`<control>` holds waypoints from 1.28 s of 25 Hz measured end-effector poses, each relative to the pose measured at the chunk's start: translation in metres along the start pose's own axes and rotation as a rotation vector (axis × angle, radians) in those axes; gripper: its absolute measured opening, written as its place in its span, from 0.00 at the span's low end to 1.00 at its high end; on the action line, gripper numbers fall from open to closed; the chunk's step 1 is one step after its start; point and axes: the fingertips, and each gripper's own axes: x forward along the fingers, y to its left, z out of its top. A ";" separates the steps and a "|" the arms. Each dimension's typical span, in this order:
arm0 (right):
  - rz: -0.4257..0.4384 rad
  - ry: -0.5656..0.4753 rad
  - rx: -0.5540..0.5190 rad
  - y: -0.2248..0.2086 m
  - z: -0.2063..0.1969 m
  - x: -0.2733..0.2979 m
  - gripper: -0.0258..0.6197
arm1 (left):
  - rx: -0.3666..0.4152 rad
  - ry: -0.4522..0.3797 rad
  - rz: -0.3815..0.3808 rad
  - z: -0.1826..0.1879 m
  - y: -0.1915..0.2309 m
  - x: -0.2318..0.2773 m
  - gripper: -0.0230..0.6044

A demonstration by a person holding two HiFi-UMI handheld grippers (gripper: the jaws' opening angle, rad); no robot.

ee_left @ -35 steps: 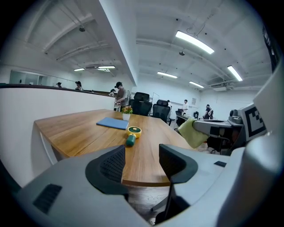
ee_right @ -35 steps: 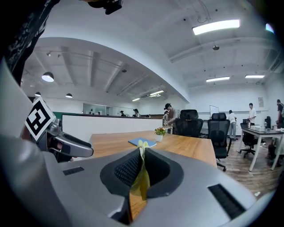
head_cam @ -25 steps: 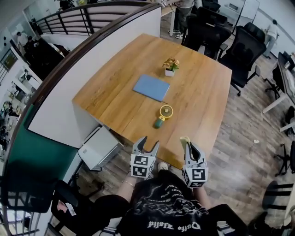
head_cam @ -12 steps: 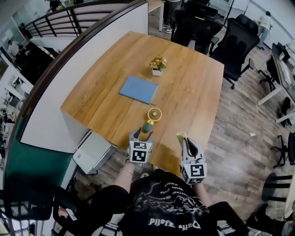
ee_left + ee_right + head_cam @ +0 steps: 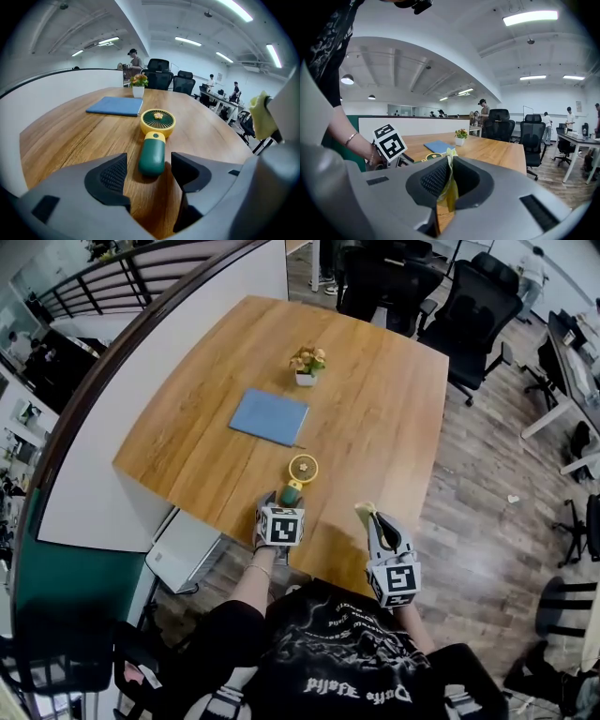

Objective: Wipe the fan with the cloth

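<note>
A small hand fan [image 5: 298, 472] with a yellow head and a green handle lies flat on the wooden table [image 5: 375, 409] near its front edge. My left gripper [image 5: 282, 504] is lowered over the handle. In the left gripper view the fan [image 5: 154, 140] has its handle end between the two fingers of my left gripper [image 5: 150, 172]; the jaws are opening and the pads stand clear of it. My right gripper [image 5: 375, 521] hovers to the right at the table's front edge, shut on a yellow cloth [image 5: 366, 512]. That cloth [image 5: 450, 192] hangs pinched between its pads.
A blue flat pad [image 5: 269, 416] lies beyond the fan, and a small potted plant [image 5: 307, 364] stands farther back. A white partition [image 5: 141, 399] runs along the table's left side. Black office chairs [image 5: 478, 306] stand at the far right.
My left gripper moved forward and down from the table's front edge to the fan's handle, which now lies between its jaws. My right gripper edged forward with the cloth.
</note>
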 end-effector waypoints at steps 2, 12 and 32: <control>-0.012 0.012 -0.010 -0.009 -0.002 -0.001 0.08 | 0.003 0.027 0.006 -0.002 -0.002 0.005 0.52; 0.037 0.040 0.023 -0.007 -0.015 0.005 0.08 | 0.020 0.067 0.018 -0.006 0.005 0.002 0.35; 0.555 0.139 0.012 0.085 -0.017 0.037 0.08 | 0.335 -0.026 -0.244 -0.039 -0.083 -0.046 0.34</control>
